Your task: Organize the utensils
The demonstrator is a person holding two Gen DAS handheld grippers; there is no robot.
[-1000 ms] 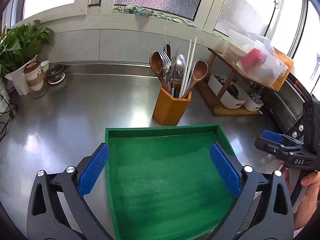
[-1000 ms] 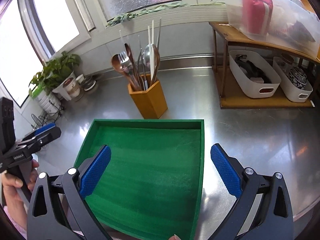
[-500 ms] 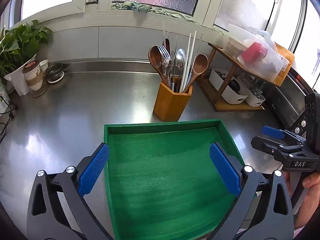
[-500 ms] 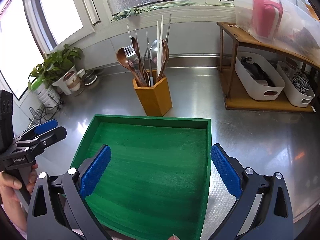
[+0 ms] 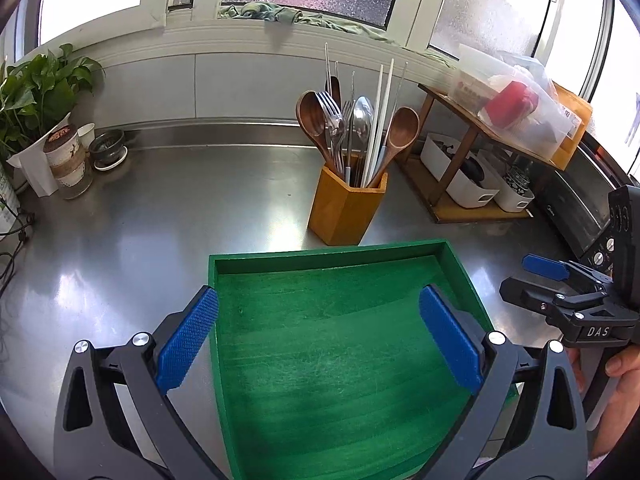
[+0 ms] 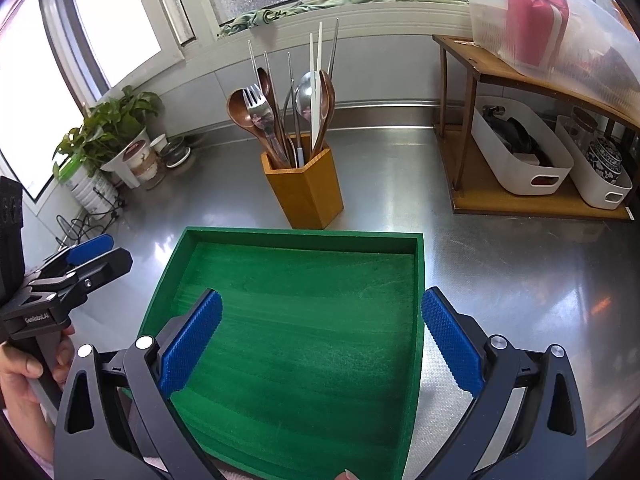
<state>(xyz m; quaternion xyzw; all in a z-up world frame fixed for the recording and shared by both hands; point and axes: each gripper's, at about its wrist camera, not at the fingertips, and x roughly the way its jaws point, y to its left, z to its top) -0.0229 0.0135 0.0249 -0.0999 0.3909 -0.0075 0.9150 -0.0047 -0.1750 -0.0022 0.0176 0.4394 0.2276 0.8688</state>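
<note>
A wooden holder [image 5: 344,210] [image 6: 305,192] stands on the steel counter, packed with wooden spoons [image 5: 402,130], forks [image 5: 332,120], a metal spoon [image 6: 306,94] and chopsticks [image 5: 380,116]. A green tray [image 5: 328,256] [image 6: 304,238], nothing in it, lies just in front of the holder. My left gripper [image 5: 320,340] is open and empty above the tray. My right gripper [image 6: 320,338] is open and empty above the tray; it also shows at the right edge of the left wrist view [image 5: 560,280].
A potted plant [image 5: 28,92], a cup [image 5: 68,160] and a small bowl [image 5: 107,148] sit at the far left. A wooden shelf [image 6: 520,80] with white bins [image 6: 520,152] and a plastic box [image 6: 560,20] stands at the right. An oven [image 5: 580,208] is beyond it.
Both grippers have drawn back and risen a little, so the tray and holder sit lower and farther in view. Both stay open and empty.
</note>
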